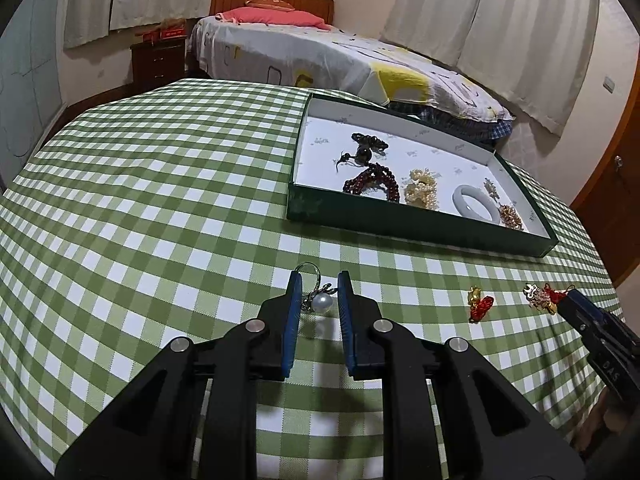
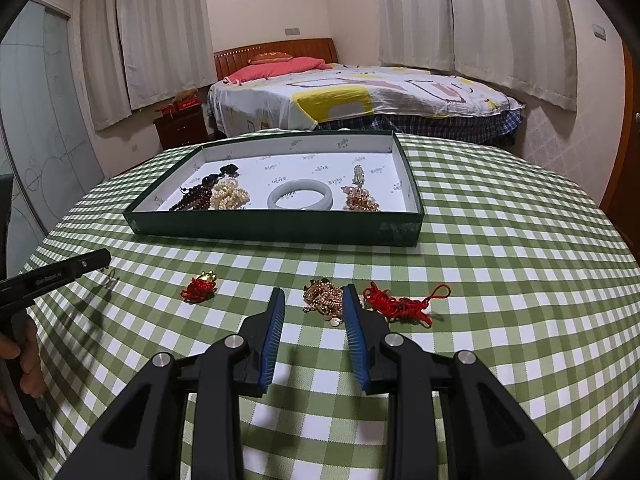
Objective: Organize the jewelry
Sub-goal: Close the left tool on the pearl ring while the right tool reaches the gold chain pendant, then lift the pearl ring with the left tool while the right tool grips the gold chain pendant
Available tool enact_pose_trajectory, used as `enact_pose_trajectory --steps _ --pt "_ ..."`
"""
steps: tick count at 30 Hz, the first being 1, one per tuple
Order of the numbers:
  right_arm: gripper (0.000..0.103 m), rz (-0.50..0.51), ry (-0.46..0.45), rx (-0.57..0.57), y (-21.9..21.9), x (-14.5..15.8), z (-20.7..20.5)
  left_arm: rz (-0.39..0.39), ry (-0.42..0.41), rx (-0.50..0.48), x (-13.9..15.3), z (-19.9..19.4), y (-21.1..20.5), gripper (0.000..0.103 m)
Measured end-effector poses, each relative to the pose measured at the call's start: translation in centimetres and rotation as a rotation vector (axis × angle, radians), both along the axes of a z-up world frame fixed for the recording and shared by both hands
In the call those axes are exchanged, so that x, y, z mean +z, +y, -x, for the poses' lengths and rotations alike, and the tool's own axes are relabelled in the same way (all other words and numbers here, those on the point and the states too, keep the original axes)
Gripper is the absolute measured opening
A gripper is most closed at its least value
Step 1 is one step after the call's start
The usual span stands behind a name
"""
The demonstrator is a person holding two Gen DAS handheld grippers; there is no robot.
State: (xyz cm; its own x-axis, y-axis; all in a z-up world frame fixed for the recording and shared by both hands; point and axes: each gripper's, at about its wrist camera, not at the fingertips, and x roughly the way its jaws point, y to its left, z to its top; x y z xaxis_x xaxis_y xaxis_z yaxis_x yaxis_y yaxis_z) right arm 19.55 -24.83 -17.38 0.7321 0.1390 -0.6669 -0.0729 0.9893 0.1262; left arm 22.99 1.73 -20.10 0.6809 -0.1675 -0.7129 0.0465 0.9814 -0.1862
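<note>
While the left gripper (image 1: 319, 280) stands with its blue-padded jaws narrowly parted around a silver ring with a single white pearl (image 1: 316, 295), the ring's band touches the left pad and its setting seems to meet the right one, though a firm grip cannot be told. The ring sits on the green-and-white checked tablecloth (image 1: 160, 208), at 6 o'clock from the shallow dark green tray (image 1: 416, 228).

The right gripper (image 2: 314, 293) is moderately open and holds nothing; a gold rhinestone charm on a red knotted cord (image 2: 326, 300) lies between its fingertips, against the right pad, the cord trailing to 3 o'clock.

One smaller gold-and-red knotted charm (image 2: 199, 287) lies at 9 o'clock from it.

In the tray lie six pieces: a black beaded piece (image 1: 366, 148), a dark red bead string (image 1: 372, 182), a cream pearl cluster (image 1: 420, 192), one pale grey-green bangle (image 1: 476, 202), an amber crystal cluster (image 1: 510, 216) and a small upright metallic trinket (image 2: 359, 174).
</note>
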Motion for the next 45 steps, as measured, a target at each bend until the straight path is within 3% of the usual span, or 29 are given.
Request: enact_pose_trajectory --steps 14,18,27,32,36,39,41,45 --pt "0.031 -0.032 0.138 -0.026 -0.4 -1.7 -2.3 0.006 -0.007 0.003 0.3 -0.1 0.1 0.018" --pt "0.033 -0.04 0.141 0.02 0.3 -1.5 -2.6 0.007 -0.004 -0.002 0.2 -0.1 -0.1 0.018" --pt "0.033 -0.008 0.136 -0.021 -0.1 -0.8 -3.5 0.012 -0.009 0.001 0.3 -0.2 -0.1 0.018" --pt "0.042 0.024 0.157 -0.007 0.6 -1.3 -4.5 0.013 -0.012 -0.001 0.3 -0.1 -0.1 0.018" --pt "0.042 0.049 0.157 -0.001 0.9 -1.4 -4.4 0.013 -0.011 -0.001 0.3 -0.1 -0.1 0.018" --pt "0.033 0.059 0.156 -0.002 0.9 -1.4 -4.3 0.013 -0.011 -0.002 0.4 -0.1 -0.1 0.018" --pt "0.019 0.044 0.154 0.001 0.6 -1.3 -4.2 0.014 -0.011 -0.002 0.4 -0.1 -0.2 0.018" --pt "0.015 0.035 0.147 0.01 0.6 -1.2 -4.0 0.015 -0.013 -0.003 0.5 0.0 -0.2 0.018"
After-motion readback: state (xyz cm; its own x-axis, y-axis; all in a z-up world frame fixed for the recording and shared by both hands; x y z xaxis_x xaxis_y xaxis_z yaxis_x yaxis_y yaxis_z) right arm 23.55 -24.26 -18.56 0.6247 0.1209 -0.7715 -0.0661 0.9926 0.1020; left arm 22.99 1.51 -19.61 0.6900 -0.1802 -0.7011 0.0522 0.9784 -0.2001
